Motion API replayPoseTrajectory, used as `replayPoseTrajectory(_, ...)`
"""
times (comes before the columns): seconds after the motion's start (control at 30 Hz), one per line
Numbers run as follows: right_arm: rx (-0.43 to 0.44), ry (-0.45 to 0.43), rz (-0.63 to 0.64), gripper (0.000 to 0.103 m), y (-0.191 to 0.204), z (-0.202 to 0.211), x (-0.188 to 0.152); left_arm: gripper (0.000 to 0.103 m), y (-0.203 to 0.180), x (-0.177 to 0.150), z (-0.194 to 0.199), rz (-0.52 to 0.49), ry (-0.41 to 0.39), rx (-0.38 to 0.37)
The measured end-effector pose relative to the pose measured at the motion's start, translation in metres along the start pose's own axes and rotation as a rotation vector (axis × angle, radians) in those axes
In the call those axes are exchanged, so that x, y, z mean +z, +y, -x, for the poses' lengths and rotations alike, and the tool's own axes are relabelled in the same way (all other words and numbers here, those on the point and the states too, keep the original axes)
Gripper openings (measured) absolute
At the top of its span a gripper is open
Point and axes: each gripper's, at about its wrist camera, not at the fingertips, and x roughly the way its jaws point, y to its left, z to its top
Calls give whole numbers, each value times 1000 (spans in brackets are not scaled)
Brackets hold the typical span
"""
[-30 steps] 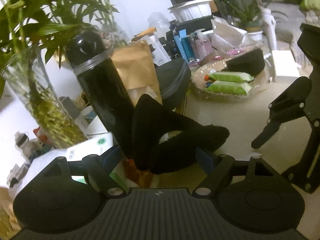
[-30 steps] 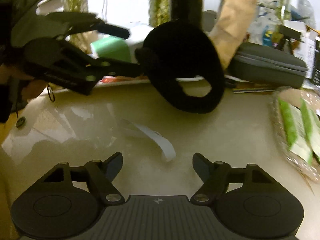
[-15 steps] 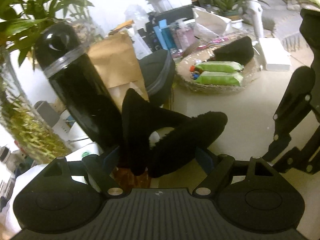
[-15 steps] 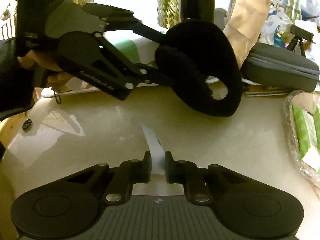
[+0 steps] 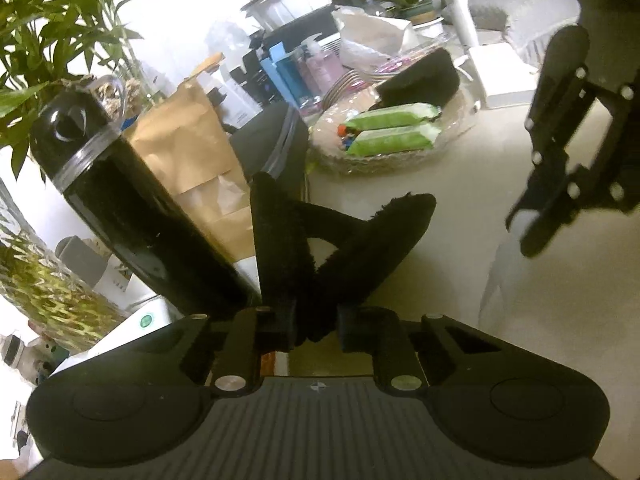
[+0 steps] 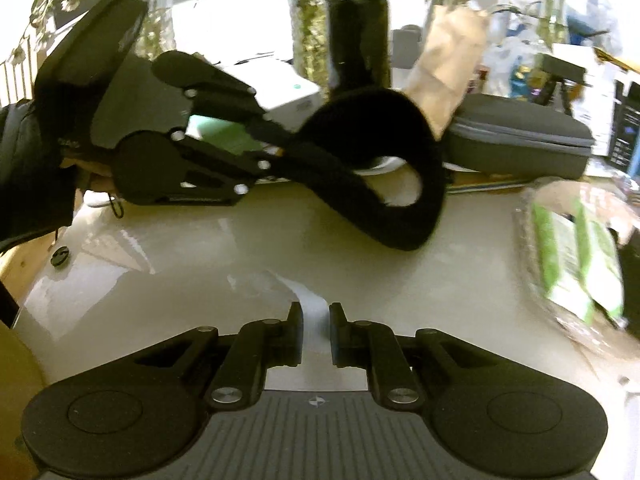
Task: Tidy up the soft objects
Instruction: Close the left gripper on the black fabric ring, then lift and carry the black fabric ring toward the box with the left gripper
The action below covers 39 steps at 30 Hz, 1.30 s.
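Left gripper (image 5: pixel 316 320), spread earlier, now pinches black band (image 5: pixel 340 248); right gripper (image 6: pixel 315 320) stays clamped on white strip (image 6: pixel 312 308).

- Fuzzy band (image 5: pixel 352 248): plain black, at 12 o'clock from the left gripper (image 5: pixel 316 326).
- Paper strip (image 6: pixel 314 312): white, unpatterned.
- Table (image 5: pixel 460 200): glossy cream.
- Packets (image 5: pixel 392 130) in the glass dish (image 5: pixel 452 136), at 1 o'clock: bright green with white ends.
- Paper bag (image 5: pixel 188 148), at 11 o'clock: kraft brown.
- Bottle (image 5: pixel 132 208): black with a clear band.
- Zip case (image 6: pixel 520 144): dark grey.
- Both grippers' fingers (image 6: pixel 294 328): matte black.
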Motion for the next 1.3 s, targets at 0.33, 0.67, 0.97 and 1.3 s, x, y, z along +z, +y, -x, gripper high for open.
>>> replayPoseTrajectory(0.33,-76,-27,-106,15,-10,37,-8,15,-7,-2,33,110,-13,-39)
replayPoseTrajectory(0.67,-145,-54,-186,15,-6,74,-23,15,0,-1,88,293,-30,-36)
replayPoseTrajectory(0.97,-160,-90,-245,15,10,110,-27,15,0,4,135,377,-14,-35)
replayPoseTrajectory(1.3,-175,-151,-223,15,39,170,-13,15,-7,16,194,407,-11,-35)
